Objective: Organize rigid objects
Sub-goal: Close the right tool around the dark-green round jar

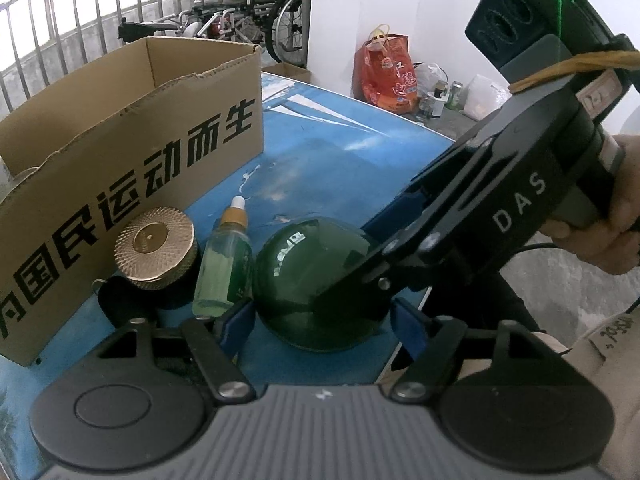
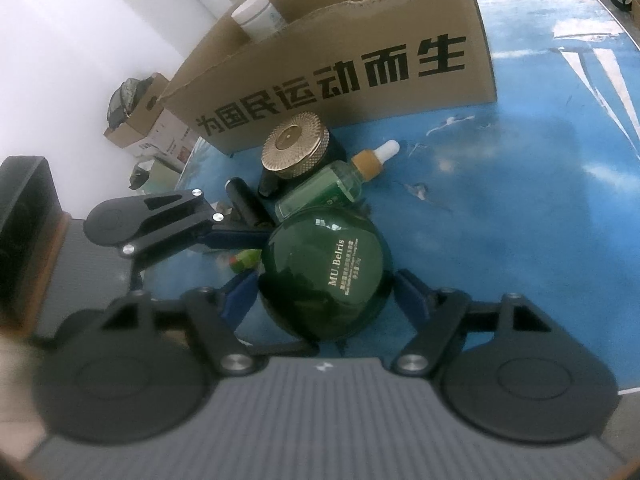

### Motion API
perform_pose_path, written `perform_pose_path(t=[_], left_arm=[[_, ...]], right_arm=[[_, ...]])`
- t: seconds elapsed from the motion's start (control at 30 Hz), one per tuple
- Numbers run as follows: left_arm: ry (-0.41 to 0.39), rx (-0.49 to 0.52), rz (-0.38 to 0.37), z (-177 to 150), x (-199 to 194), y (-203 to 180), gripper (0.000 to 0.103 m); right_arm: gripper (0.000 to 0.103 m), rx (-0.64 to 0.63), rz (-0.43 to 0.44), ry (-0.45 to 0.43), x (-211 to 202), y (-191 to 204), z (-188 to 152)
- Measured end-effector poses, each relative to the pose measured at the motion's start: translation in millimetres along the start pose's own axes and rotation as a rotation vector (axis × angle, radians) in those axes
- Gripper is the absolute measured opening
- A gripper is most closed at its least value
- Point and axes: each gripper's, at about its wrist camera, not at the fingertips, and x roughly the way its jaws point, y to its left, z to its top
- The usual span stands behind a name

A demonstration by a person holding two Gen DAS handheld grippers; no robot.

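Note:
A round dark green jar point(image 1: 304, 280) point(image 2: 326, 272) stands on the blue table point(image 2: 500, 200). It sits between the blue pads of my left gripper point(image 1: 322, 320), which touch its sides. My right gripper point(image 2: 326, 292) also has a pad against each side of it, and reaches in from the right point(image 1: 440, 220) in the left wrist view. One left finger point(image 2: 236, 238) meets the jar's left side. Behind it lie a green dropper bottle point(image 1: 222, 272) point(image 2: 340, 184), a gold-lidded black jar point(image 1: 154, 248) point(image 2: 296, 152) and a black tube point(image 2: 244, 200).
An open cardboard box point(image 1: 132, 152) point(image 2: 340, 68) stands behind the objects with a white jar point(image 2: 258, 16) inside. The table's edge runs close on the right point(image 1: 436, 136). On the floor beyond are an orange bag point(image 1: 386, 76) and a wheelchair point(image 1: 256, 12).

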Motion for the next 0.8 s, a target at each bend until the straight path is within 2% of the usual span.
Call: perform_pose_path(t=[0.37, 0.8], left_arm=[[0.000, -0.018, -0.014, 1.4, -1.2, 1.7, 0.076], [-0.016, -0.010, 0.005, 2.2, -7.8, 1.9, 0.076]], right_arm=[[0.075, 0.014, -0.003, -0.006, -0.7, 0.9, -2.2], [0.075, 0.004, 0.002, -0.034, -4.8, 6.5, -3.4]])
